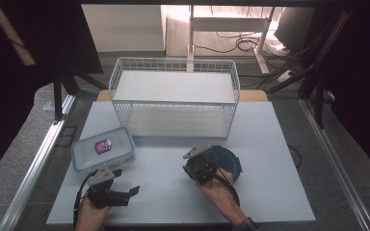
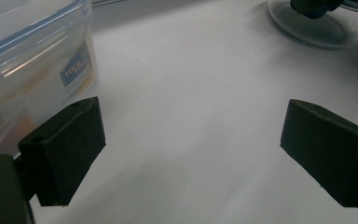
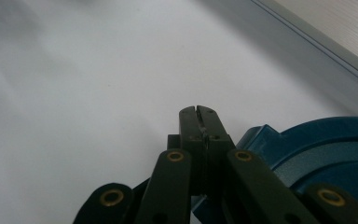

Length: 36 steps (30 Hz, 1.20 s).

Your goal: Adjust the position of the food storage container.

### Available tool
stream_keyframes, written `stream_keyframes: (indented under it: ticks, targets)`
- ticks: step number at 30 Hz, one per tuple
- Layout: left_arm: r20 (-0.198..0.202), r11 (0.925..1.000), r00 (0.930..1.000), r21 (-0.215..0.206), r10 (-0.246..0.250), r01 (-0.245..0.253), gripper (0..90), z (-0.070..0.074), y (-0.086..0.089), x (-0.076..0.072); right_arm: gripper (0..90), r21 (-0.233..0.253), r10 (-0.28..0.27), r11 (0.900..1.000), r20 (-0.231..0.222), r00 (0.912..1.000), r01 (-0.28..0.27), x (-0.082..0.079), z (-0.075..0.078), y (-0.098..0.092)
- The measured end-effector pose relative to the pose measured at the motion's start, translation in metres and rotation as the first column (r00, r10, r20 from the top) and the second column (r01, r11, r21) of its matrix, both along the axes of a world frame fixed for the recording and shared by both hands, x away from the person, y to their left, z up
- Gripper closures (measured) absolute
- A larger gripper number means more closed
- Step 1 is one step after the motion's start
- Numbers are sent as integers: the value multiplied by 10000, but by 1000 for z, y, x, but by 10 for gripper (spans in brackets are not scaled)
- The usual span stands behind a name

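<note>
Left gripper (image 1: 134,191): held low over the near left part of the desk, jaws spread wide with nothing between them; in the left gripper view (image 2: 191,140) the two black jaws stand far apart over bare white surface.
Right gripper (image 1: 192,172): at the left edge of the blue round lid, jaws pressed together; in the right gripper view (image 3: 200,112) the tips meet with just a thin seam between them, and whether they pinch the lid's edge cannot be told.
Blue round lid (image 1: 229,161): lies on a clear round container on the right half of the desk, in front of the wire basket; in the right gripper view (image 3: 326,144) its rim shows just right of the closed jaws.
Clear round container (image 2: 307,28): seen far off in the left gripper view as a see-through rounded base on the desk.
Food box (image 1: 102,147): rectangular, clear, with a blue-edged lid and a red and blue label on top, on the left of the desk; in the left gripper view (image 2: 32,60) it stands just beside the left jaw.
Wire basket (image 1: 173,65): white, two-tier, at the far middle of the desk, well apart from both grippers.
Desk (image 1: 164,192): white top, metal rails along both sides.
</note>
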<state>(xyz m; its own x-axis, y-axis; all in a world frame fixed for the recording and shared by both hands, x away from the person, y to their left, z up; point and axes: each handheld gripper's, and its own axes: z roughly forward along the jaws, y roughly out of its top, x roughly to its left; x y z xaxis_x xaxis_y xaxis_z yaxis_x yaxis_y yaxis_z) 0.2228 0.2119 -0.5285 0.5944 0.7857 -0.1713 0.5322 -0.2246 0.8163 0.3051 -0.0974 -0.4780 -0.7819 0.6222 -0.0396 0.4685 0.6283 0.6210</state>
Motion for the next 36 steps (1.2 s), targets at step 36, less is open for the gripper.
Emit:
stream_keyframes:
  ticks: [36]
  targets:
    - [179,9989,9988,35,461,-462,68,17,10,0,896,350,-3007,9535,351,9531,2995,24,3,-130]
